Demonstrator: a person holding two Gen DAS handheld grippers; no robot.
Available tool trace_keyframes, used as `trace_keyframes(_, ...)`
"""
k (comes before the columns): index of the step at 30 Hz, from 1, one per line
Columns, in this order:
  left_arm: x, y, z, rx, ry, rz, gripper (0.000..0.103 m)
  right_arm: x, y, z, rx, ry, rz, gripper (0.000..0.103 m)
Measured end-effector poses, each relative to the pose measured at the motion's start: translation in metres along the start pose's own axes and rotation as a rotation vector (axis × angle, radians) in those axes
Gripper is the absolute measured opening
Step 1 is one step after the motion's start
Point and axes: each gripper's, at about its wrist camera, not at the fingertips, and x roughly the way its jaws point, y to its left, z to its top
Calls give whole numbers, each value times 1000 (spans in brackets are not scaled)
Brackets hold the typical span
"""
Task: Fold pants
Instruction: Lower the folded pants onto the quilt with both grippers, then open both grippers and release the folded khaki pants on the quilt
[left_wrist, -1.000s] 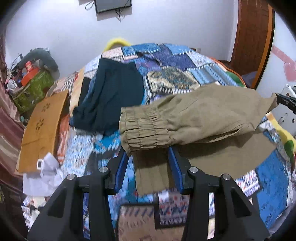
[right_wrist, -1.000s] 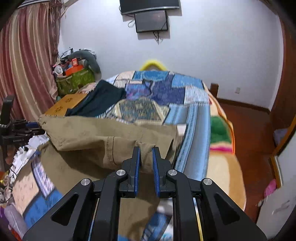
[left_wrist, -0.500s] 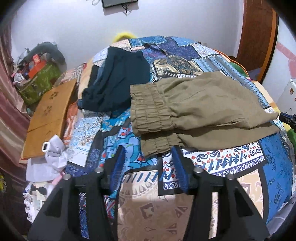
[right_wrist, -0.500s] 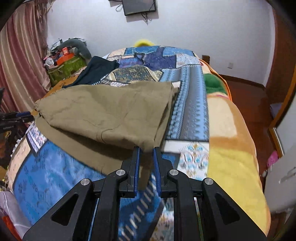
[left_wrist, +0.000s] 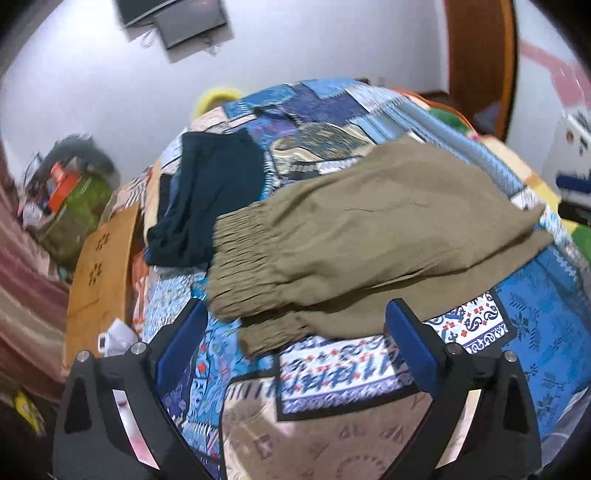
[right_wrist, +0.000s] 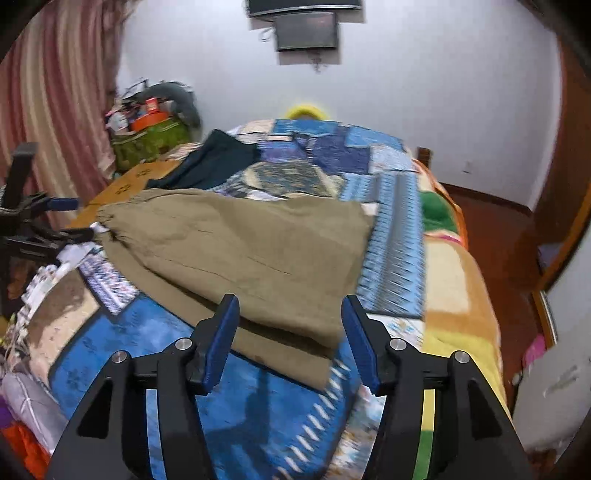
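1. A second ago both our grippers held the khaki pants up above the bed; now the pants lie folded over on the patchwork quilt, released.
2. Our left gripper has just been opening; its jaws stand wide apart, with only the gathered waistband end of the pants lying ahead between them, untouched by the blue pads.
3. Our right gripper has just been opening too. Before, it pinched the fabric edge; now its jaws stand parted on either side of the folded corner, and the pads do not press on it.
4. The pants are one piece of soft, matte woven cloth, with a ruched elastic waistband and two layers showing, the upper one set back from the lower edge.
5. We count one dark garment, limp and crumpled, lying beyond the waistband, near it.
6. One flat wooden board with cut-out flower shapes leans at the bed's side.
7. The quilt is printed in many blue, cream and tan patches.
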Motion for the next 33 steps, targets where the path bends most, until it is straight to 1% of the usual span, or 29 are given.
trace_keyframes(2,8,-15,5,62,1,-1,98,9,11,4,-35,6,33,54)
trace_keyframes(5,21,-34,10,147,3,33,98,24,25,8,-79,25,69,54)
trace_keyframes(6,25,-38,12,170,-5,48,98,28,29,8,-90,32,77,54)
trace_keyframes(8,28,-40,18,184,-14,53,98,39,37,9,-116,50,93,54)
trace_keyframes(13,29,-32,35,144,-15,6,98,62,52,7,-172,101,115,54)
trace_keyframes(15,27,-29,40,123,-18,-7,98,69,55,9,-182,99,111,53)
trace_keyframes(17,25,-25,44,95,-19,-29,97,73,54,15,-166,98,124,53)
trace_keyframes(18,23,-24,45,86,-22,-38,95,73,54,17,-159,94,125,52)
trace_keyframes(19,22,-25,45,82,-23,-49,94,74,53,20,-156,90,128,46)
trace_keyframes(20,21,-25,45,81,-23,-58,90,75,54,22,-155,87,132,35)
trace_keyframes(21,21,-27,44,85,-22,-67,88,75,54,24,-151,80,136,29)
trace_keyframes(22,21,-29,43,91,-23,-72,82,73,53,26,-147,75,140,22)
trace_keyframes(23,20,-31,42,101,-26,-79,75,70,53,28,-144,61,142,18)
trace_keyframes(24,19,-34,40,120,-29,-90,66,67,53,30,-145,50,139,16)
trace_keyframes(25,19,-37,39,132,-31,-88,61,63,53,31,-151,37,134,15)
trace_keyframes(26,18,-40,38,147,-33,-75,49,61,53,33,-155,30,130,13)
trace_keyframes(27,17,-43,37,160,-35,-66,44,57,53,34,-161,20,126,12)
trace_keyframes(28,15,-45,36,165,-38,-70,32,53,54,35,-166,11,123,11)
trace_keyframes(29,12,-46,36,165,-44,-79,26,49,55,36,-176,3,115,10)
trace_keyframes(32,-1,-46,36,163,-77,-95,19,40,59,36,-211,-11,93,9)
trace_keyframes(33,-6,-46,36,161,-88,-99,19,36,60,35,-221,-16,88,8)
